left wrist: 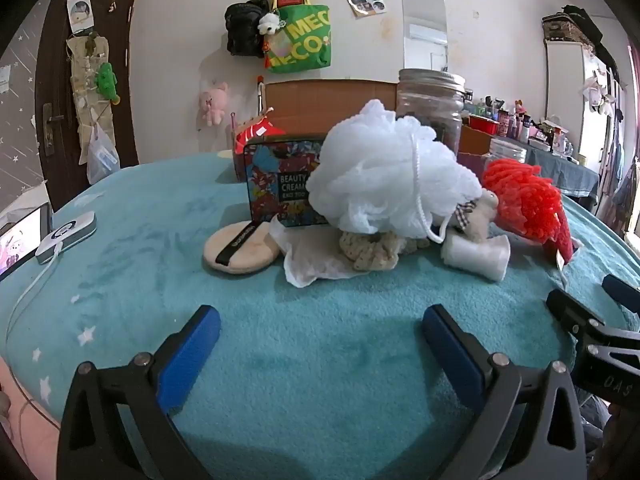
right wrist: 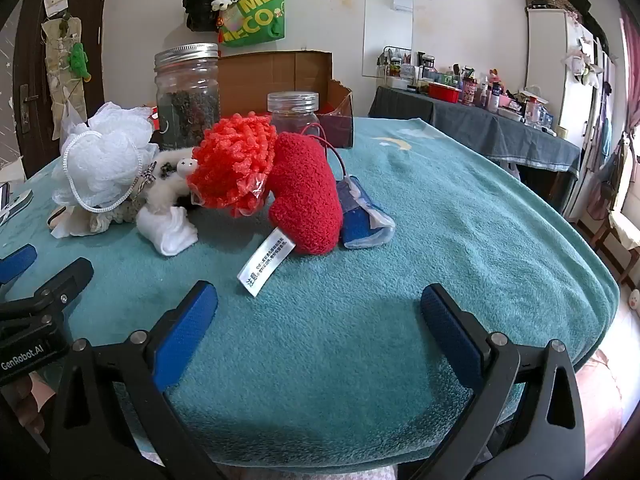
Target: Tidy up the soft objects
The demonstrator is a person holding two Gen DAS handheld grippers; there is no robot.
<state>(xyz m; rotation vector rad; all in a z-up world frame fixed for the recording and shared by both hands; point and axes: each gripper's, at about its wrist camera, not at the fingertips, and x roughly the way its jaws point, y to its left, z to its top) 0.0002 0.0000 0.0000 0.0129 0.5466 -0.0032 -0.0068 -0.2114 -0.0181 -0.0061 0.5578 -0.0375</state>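
A heap of soft things lies mid-table on the teal blanket [left wrist: 320, 340]: a white mesh bath puff [left wrist: 384, 176], an orange-red chenille puff [left wrist: 520, 196], a beige knit scrunchie [left wrist: 372, 252], rolled white socks [left wrist: 478, 254], a round powder puff [left wrist: 240, 250] and a crumpled tissue [left wrist: 316, 260]. In the right wrist view a red plush heart [right wrist: 306, 192] with a white label leans beside the orange puff [right wrist: 234, 162], the white puff [right wrist: 104, 160] and a blue-white cloth [right wrist: 362, 220]. My left gripper [left wrist: 320, 328] is open above bare blanket, short of the heap. My right gripper [right wrist: 320, 308] is open too, near the heart's label.
A patterned tin [left wrist: 280, 180], a big glass jar [right wrist: 187, 96], a smaller jar [right wrist: 294, 114] and an open cardboard box [right wrist: 280, 76] stand behind the heap. A white device with a cable [left wrist: 68, 236] lies at the left. A cluttered side table [right wrist: 480, 120] stands to the right.
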